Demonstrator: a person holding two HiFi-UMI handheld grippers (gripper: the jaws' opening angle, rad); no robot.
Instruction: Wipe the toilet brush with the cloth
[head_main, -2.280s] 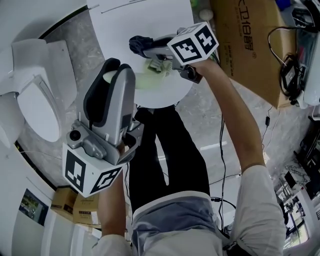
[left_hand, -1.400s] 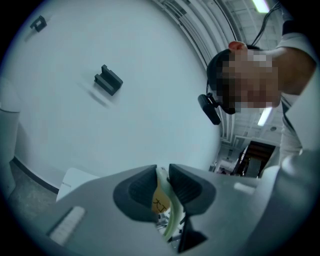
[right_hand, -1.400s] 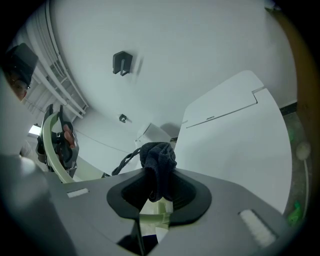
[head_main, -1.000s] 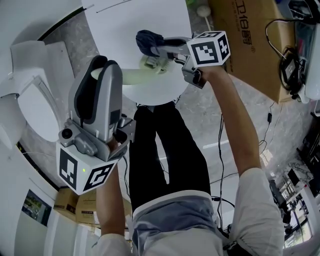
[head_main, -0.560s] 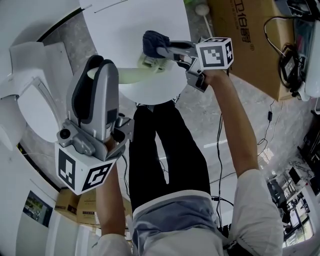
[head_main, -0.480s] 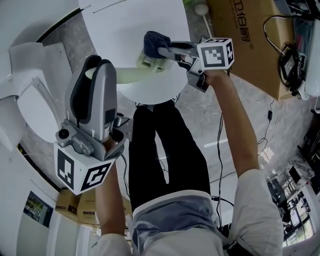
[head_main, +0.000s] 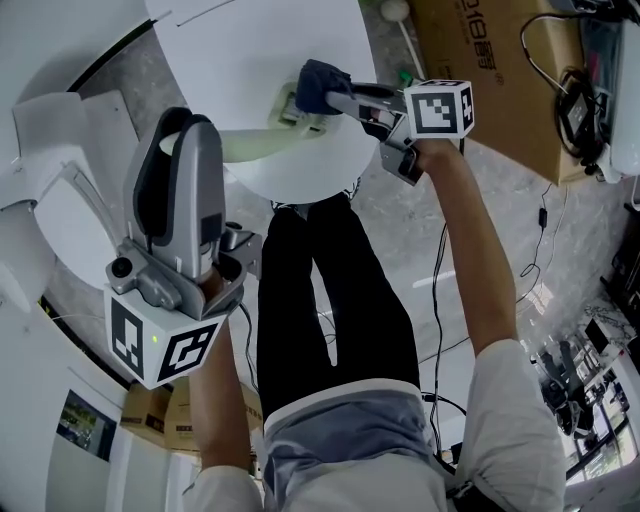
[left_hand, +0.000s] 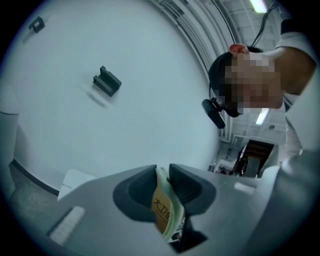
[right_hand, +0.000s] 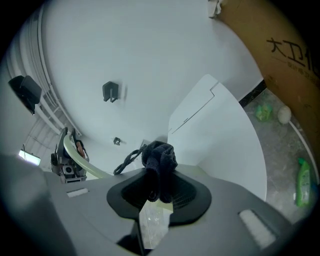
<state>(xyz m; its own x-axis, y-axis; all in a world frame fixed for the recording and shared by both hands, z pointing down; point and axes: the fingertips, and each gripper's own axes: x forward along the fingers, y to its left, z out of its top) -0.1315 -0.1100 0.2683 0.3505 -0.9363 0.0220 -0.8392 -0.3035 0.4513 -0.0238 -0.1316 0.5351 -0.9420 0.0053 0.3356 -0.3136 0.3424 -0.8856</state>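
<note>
**Q:** Where is the brush?

**A:** Over the near rim of the white desk (head_main: 250, 50). My left gripper (head_main: 186, 128) has its jaws clamped tight on the pale green handle of the toilet brush (head_main: 250, 143), whose far end points to my right.

**Q:** And the cloth?

**A:** The dark cloth (head_main: 318, 78) is bunched in my right gripper (head_main: 328, 92), jaws closed on it. It sits just beside the brush's far end, and I cannot tell whether they touch.

**Q:** How do you wipe it well?

**A:** My judgement is 2 jobs for 2 hands. The left should lock the handle steady. The right should press the wad on and draw slow strokes along it, with a turn of the handle between passes.
</note>
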